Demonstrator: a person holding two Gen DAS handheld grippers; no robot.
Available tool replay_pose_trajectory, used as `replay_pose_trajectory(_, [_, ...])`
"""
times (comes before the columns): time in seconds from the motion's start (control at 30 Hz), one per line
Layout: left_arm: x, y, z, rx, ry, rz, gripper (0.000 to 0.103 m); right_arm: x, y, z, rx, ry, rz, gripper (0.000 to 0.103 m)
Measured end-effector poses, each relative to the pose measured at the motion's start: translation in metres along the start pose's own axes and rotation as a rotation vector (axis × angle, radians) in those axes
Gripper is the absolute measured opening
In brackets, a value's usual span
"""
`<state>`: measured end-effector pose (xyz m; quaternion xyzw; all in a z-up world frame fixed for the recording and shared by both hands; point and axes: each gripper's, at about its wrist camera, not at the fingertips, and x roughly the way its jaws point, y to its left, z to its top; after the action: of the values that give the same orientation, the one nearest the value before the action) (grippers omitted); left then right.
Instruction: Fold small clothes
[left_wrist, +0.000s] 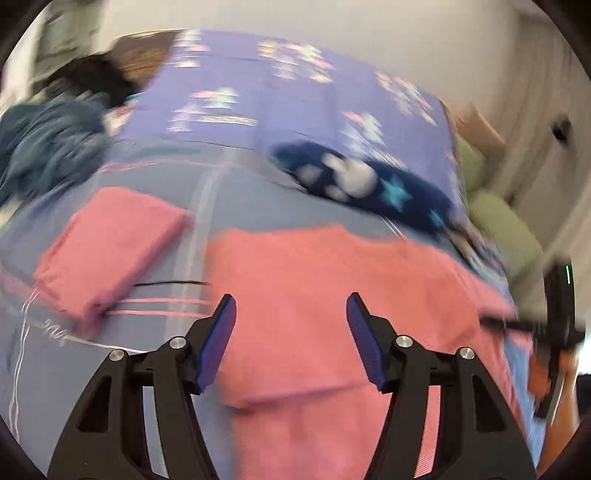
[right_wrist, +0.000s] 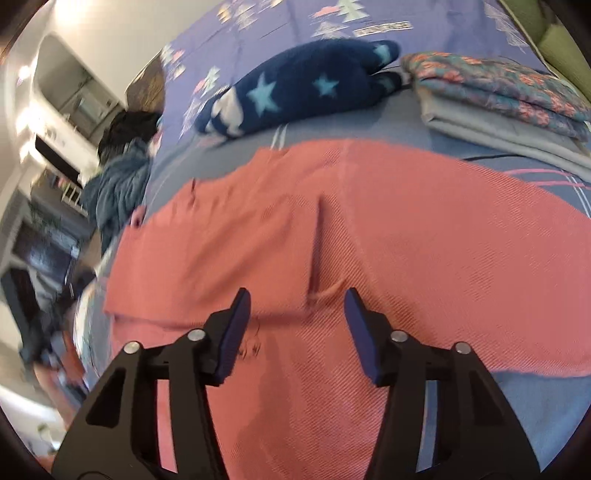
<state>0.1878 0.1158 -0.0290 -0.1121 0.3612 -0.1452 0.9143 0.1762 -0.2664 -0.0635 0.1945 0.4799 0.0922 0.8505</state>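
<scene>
A pink garment lies spread on the blue-grey bed sheet, partly folded over itself. My left gripper is open and empty just above its near part. In the right wrist view the same pink garment fills the middle, with a crease running down it. My right gripper is open and empty above the garment's near fold. The right gripper also shows at the right edge of the left wrist view. A folded pink piece lies to the left.
A navy plush item with light stars lies beyond the garment. A stack of folded clothes, floral on top, sits at the far right. A dark blue heap of clothes lies at the left bed edge. A purple printed cover lies behind.
</scene>
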Motion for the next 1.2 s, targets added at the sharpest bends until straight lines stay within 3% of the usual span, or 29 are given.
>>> replay_pose_trajectory(0.03, [-0.001,0.017,0.003,-0.045,-0.004,-0.004,0.063,0.006,0.002,0.000,-0.005,0.010,-0.017,0.051])
replay_pose_trajectory(0.07, [-0.001,0.031,0.004,-0.080,0.003,-0.008,0.063,0.008,0.002,-0.001,-0.002,0.015,-0.030,0.041])
replay_pose_trajectory(0.1, [0.002,0.042,0.005,-0.105,0.009,-0.004,0.063,0.014,0.004,0.001,-0.002,0.023,-0.061,0.019])
replay_pose_trajectory(0.13, [0.006,0.053,0.004,-0.124,0.016,0.006,0.063,0.017,0.007,0.002,-0.011,0.022,-0.098,0.012])
replay_pose_trajectory(0.2, [0.018,0.064,0.002,-0.132,0.047,0.030,0.063,0.013,0.011,0.002,-0.013,0.003,-0.127,0.008])
replay_pose_trajectory(0.3, [0.027,0.070,-0.003,-0.168,0.094,-0.026,0.063,0.002,0.015,-0.004,-0.022,-0.011,-0.181,0.007])
replay_pose_trajectory(0.37, [0.033,0.069,-0.005,-0.184,0.122,-0.067,0.063,0.003,0.012,-0.010,-0.026,0.003,-0.265,0.007])
replay_pose_trajectory(0.5, [0.035,0.058,-0.008,-0.127,0.142,-0.038,0.063,-0.005,0.016,-0.010,-0.048,-0.058,-0.412,0.044])
replay_pose_trajectory(0.57, [0.031,0.057,-0.008,-0.114,0.144,-0.030,0.063,-0.016,0.034,-0.004,-0.094,-0.136,-0.474,0.045])
replay_pose_trajectory(0.63, [0.023,0.056,-0.007,-0.096,0.147,-0.042,0.063,-0.019,0.069,0.010,-0.190,-0.147,-0.381,0.045])
replay_pose_trajectory(0.73, [0.011,0.056,-0.012,-0.069,0.147,-0.050,0.063,0.006,0.128,0.034,-0.336,-0.025,-0.149,0.046])
replay_pose_trajectory(0.8, [0.007,0.057,-0.020,-0.063,0.150,-0.020,0.063,0.031,0.172,0.047,-0.437,0.037,-0.078,0.046])
replay_pose_trajectory(0.97, [0.013,0.047,-0.034,-0.027,0.210,-0.090,0.063,0.104,0.253,0.074,-0.578,0.197,0.001,0.046])
replay_pose_trajectory(1.1, [0.012,0.040,-0.038,0.020,0.210,-0.140,0.063,0.155,0.305,0.078,-0.695,0.283,-0.013,0.047])
replay_pose_trajectory(1.2, [0.014,0.041,-0.040,0.045,0.214,-0.114,0.058,0.186,0.328,0.076,-0.751,0.360,-0.053,0.050])
